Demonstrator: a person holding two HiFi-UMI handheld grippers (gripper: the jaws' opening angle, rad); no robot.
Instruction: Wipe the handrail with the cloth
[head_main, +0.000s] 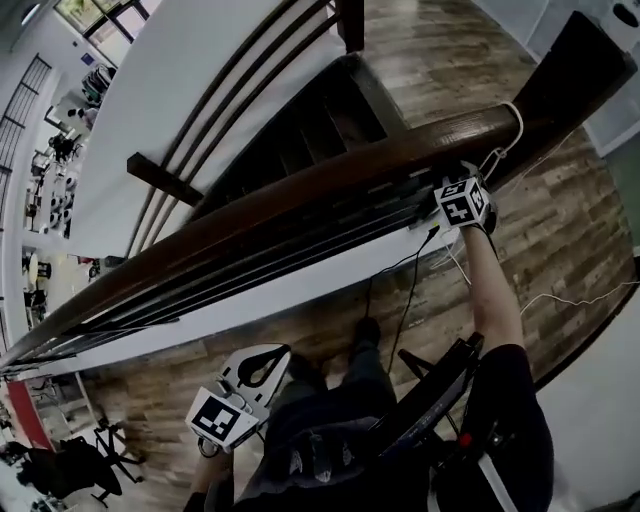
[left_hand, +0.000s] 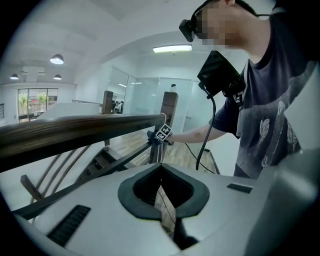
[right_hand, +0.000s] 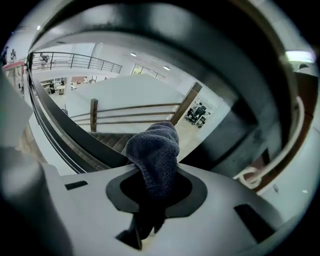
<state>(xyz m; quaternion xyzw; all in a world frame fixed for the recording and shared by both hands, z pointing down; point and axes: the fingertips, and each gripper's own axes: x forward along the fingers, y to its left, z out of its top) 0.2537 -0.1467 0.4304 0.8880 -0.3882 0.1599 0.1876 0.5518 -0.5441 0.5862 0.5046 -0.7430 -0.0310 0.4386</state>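
Contact up at the far right: right tool (head_main: 460, 188) clenches the dark grey terry cloth (right_hand: 152, 152) against the long dark wooden handrail (head_main: 300, 205), ready to wipe. The left tool (head_main: 262, 366) hangs near, all but closed on nothing.

Wood-plank floor (head_main: 560, 260), dark stairs (head_main: 310, 115), strip ceiling light (left_hand: 172, 48), 3 round lamps (left_hand: 56, 59), bright window (left_hand: 35, 100), black office chair (head_main: 62, 468)

The right gripper (head_main: 463, 182), marker cube uppermost, sits against the near side of the long dark-brown wooden handrail (head_main: 300, 205). A dim scrap at its tip may be the dark cloth (head_main: 470, 168). Just beyond it a thin white cord (head_main: 512, 128) loops over the rail, and a black cable (head_main: 408, 290) hangs beneath. The left gripper (head_main: 262, 362) is held low, well apart, above the brown wood-plank floor (head_main: 330, 325).
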